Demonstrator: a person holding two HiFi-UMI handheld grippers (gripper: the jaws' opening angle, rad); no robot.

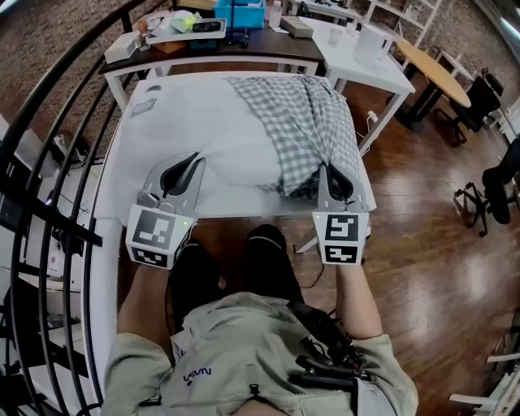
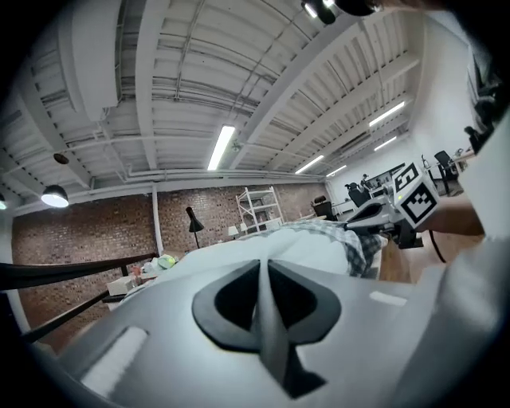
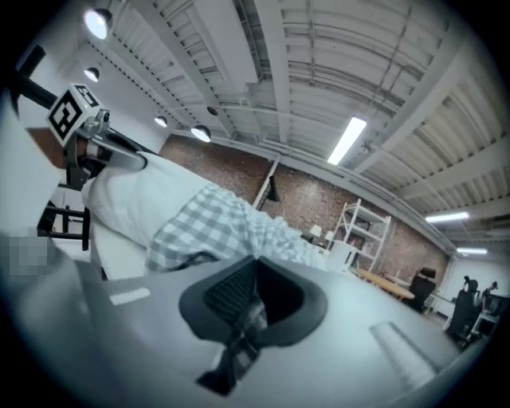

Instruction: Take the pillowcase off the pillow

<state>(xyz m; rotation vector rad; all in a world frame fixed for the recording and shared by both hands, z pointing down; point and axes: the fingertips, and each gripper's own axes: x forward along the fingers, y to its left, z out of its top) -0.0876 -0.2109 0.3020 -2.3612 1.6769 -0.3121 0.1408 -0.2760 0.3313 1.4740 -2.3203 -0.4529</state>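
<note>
The one checked pillowcase (image 1: pixel 305 122) sheathes only the right end of the one white pillow (image 1: pixel 211 138), which lies on the white table (image 1: pixel 244 215). Two grippers work at the near edge. The right gripper (image 1: pixel 333 183) is clamped on a bunched fold of the pillowcase. The left gripper (image 1: pixel 183 171) is pinched on the bare pillow's near-left corner. I can't make out what is in the blue crate (image 1: pixel 238 14) behind.

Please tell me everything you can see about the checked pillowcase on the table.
The pillowcase is grey-and-white checked cloth, soft and wrinkled. It is partly off: it covers only the right part of the white pillow and is bunched in folds there, on the white table. Its near edge is pinched between the fingers of the right gripper, which is shut on it.
</note>
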